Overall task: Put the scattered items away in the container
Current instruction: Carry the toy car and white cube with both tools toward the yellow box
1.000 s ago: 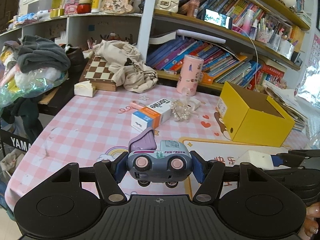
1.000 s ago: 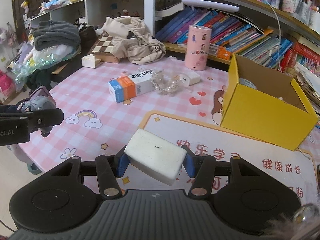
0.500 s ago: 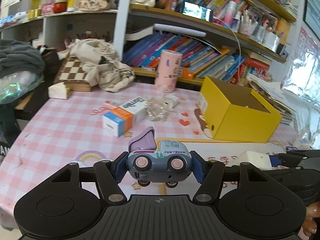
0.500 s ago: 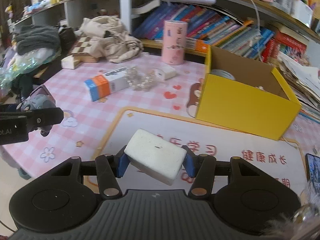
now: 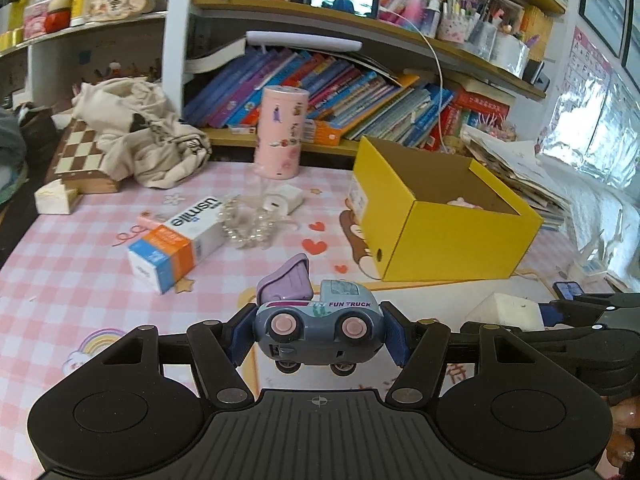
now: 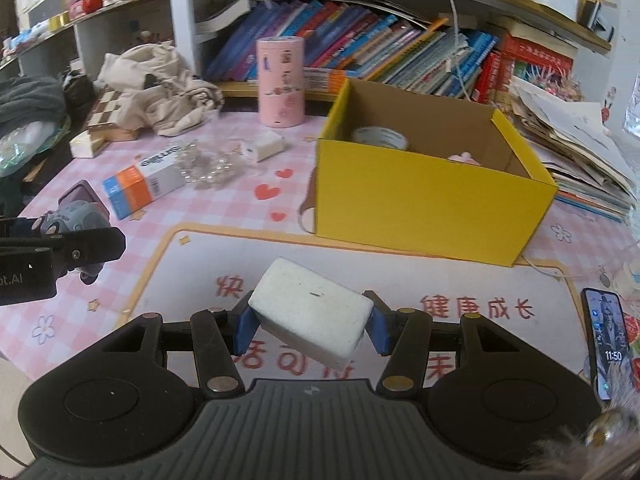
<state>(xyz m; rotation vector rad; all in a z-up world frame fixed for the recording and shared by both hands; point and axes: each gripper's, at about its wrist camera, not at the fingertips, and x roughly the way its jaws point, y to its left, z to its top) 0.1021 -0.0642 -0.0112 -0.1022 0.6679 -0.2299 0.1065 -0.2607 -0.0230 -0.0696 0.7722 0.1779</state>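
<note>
plastic and glossy, the toy truck point(image 5: 318, 326) sits clenched in our left claw point(image 5: 318, 332) above the table point(image 5: 80, 280); we should lift it over the yellow cardboard box point(image 5: 440, 236) rim before letting go. from the right wrist, our right claw point(image 6: 308, 326) grips a matte white block point(image 6: 310, 322), tilted, the box point(image 6: 432, 204) open ahead.
</note>
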